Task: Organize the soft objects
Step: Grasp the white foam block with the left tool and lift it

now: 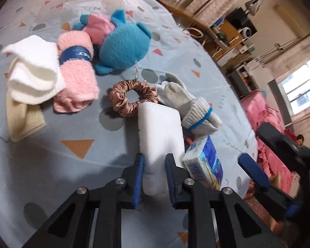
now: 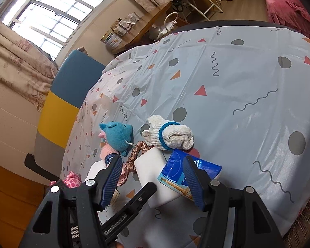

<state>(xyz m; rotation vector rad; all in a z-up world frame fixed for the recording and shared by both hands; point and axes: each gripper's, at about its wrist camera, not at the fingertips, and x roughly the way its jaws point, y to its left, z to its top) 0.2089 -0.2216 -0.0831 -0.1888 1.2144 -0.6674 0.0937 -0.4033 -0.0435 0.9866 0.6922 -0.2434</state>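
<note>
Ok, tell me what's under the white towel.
The white towel lies on a beige cloth and overlaps the pink towel beside it. How far the beige cloth runs beneath it is hidden, as is anything else there.

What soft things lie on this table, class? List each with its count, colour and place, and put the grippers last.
sponge block: 1, white, between the left gripper's fingers
scrunchie: 1, brown satin, beyond the sponge
gloves: 1 bundle, off-white with blue trim, right of the scrunchie
tissue pack: 1, blue, right of the sponge
plush toy: 1, teal and pink, far side
rolled towel: 1, pink, blue band
cloth: 1, white, far left
tablecloth: 1, pale blue, patterned
left gripper: closed on the sponge
right gripper: open, above the pack
</note>
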